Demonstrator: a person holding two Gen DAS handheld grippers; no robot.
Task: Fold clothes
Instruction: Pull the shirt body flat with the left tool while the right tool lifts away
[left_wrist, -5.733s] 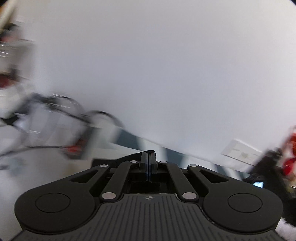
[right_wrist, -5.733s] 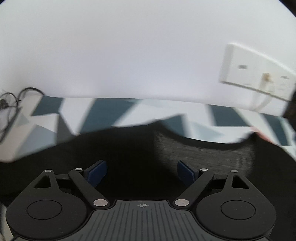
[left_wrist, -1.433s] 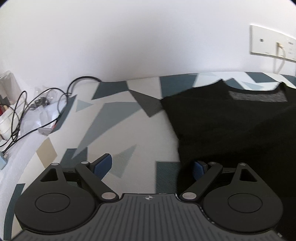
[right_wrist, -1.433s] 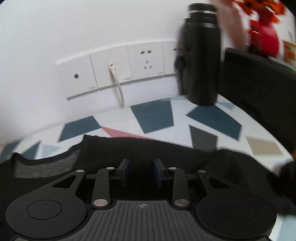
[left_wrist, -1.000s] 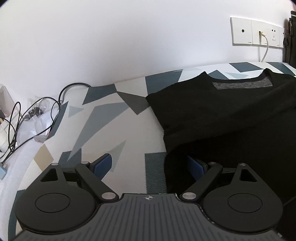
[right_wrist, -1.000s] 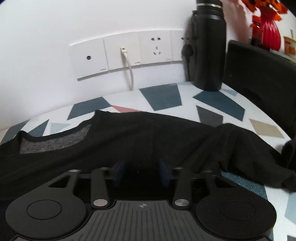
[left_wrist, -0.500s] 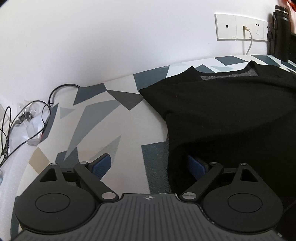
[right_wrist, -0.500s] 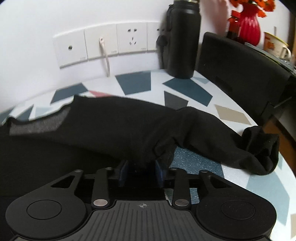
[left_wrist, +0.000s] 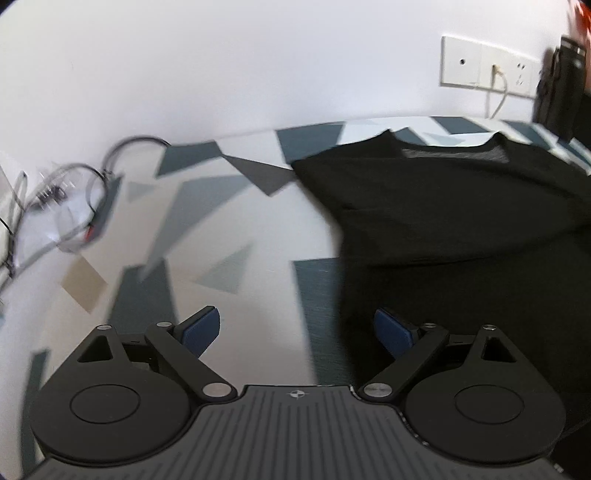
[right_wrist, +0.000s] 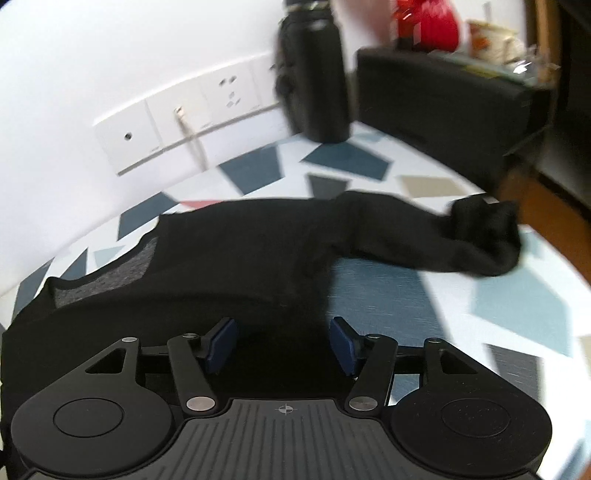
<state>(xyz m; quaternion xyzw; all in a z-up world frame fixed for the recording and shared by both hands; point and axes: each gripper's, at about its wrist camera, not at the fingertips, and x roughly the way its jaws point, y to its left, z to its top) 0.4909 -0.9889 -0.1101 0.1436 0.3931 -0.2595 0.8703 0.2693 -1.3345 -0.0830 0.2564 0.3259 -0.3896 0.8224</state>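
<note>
1. The black shirt (left_wrist: 461, 206) lies flat on the patterned desk (left_wrist: 229, 206), collar toward 12 o'clock.
2. Left gripper (left_wrist: 297, 328) gapes wide, empty, straddling the shirt's left edge.
3. Right gripper (right_wrist: 282, 341) is parted, holding nothing; the crumpled sleeve (right_wrist: 480, 229) trails toward 2 o'clock, nearer this hand.

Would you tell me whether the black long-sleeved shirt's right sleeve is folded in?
Not folded: the black long-sleeved shirt has its sleeve stretched outward, cuff bunched on the table.
</note>
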